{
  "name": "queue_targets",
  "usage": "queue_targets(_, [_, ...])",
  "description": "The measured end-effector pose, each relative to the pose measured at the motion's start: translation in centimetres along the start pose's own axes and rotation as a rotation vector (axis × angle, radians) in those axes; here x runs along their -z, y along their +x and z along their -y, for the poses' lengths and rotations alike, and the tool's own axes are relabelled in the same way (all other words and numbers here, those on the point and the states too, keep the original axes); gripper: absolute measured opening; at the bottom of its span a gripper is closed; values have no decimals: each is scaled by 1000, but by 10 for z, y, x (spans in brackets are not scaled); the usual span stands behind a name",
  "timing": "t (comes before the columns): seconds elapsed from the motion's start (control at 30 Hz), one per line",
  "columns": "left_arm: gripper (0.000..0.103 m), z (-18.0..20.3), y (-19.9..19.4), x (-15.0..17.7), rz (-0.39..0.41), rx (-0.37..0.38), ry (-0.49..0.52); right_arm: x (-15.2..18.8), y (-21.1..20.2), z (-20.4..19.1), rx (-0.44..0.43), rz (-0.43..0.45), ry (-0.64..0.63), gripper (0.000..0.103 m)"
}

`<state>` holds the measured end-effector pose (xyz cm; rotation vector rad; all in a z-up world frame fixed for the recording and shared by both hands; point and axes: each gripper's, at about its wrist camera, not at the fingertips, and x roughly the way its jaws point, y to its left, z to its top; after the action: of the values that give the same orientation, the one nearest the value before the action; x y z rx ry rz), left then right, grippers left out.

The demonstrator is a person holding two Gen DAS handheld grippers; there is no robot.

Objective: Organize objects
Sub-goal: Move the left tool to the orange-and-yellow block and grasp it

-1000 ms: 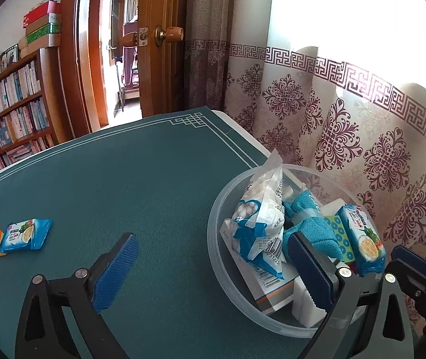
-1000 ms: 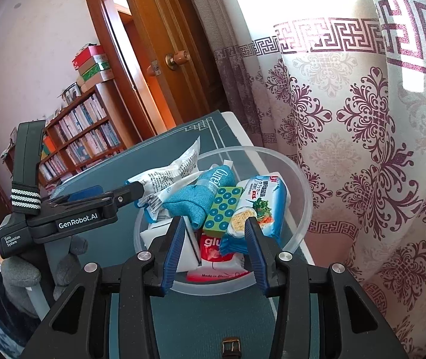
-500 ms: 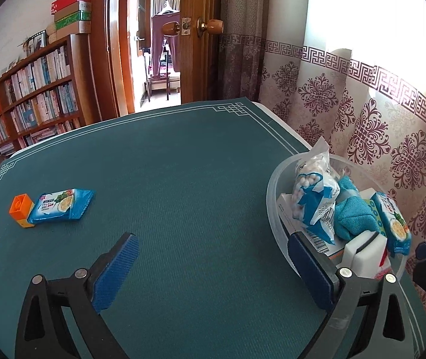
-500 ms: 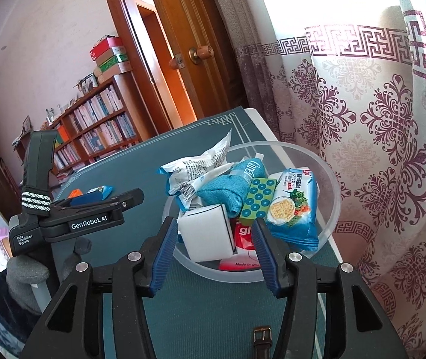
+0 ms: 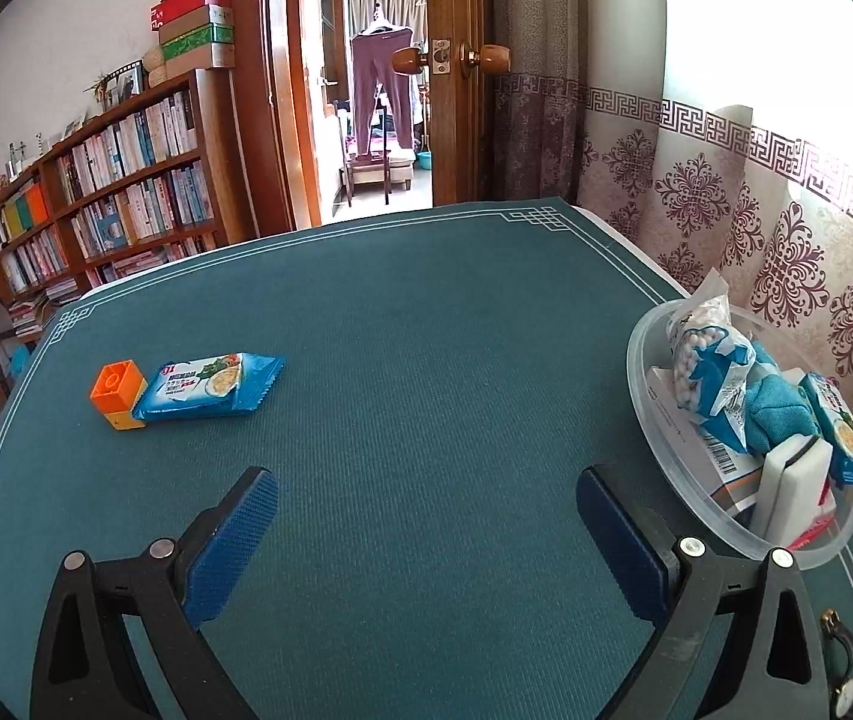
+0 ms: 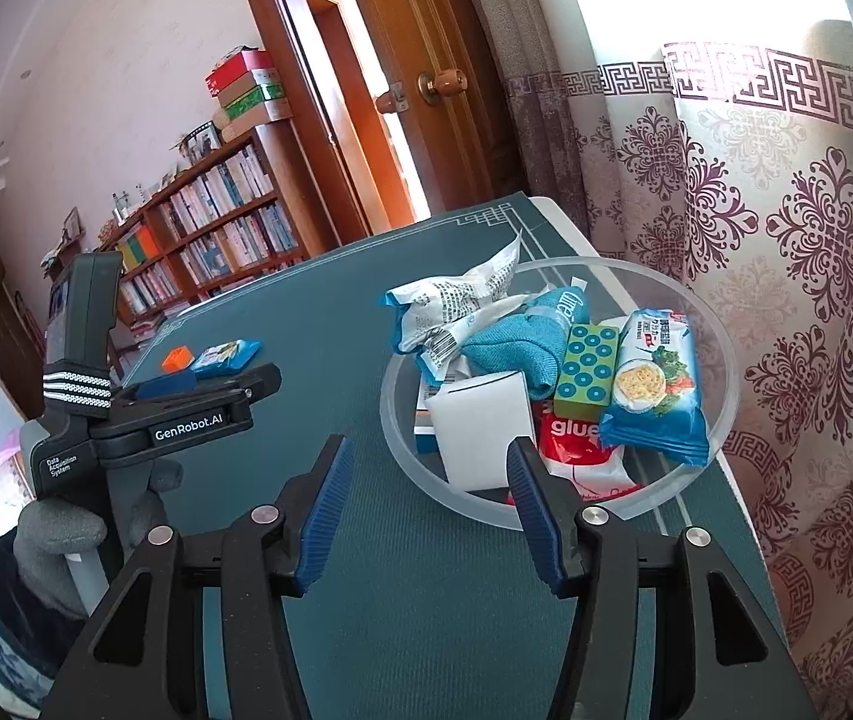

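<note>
Bare green table mat (image 5: 426, 330) lies ahead of the wide-open, empty left gripper (image 5: 426, 534); upper left sit an orange block (image 5: 117, 387) and a blue snack packet (image 5: 210, 387), touching. The right gripper (image 6: 426, 492) has just been opening, letting go the white sponge (image 6: 480, 426), now inside the clear bowl (image 6: 720, 324) among packets and a teal cloth (image 6: 516, 348).

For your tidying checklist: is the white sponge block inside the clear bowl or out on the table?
Inside: the white sponge block leans against the clear bowl's near wall, among the packets.
</note>
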<state>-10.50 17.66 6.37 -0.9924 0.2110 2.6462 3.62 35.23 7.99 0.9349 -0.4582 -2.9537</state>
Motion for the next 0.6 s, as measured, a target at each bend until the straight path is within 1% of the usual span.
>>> queue_targets(0.23, [102,-11,-5,9,6,-23,10,3,4,-13,-17,-15,-6,57])
queue_targets(0.6, [102,-46,-7,17,1,-56,-33,6,16,-48,-47,-57,-60,60])
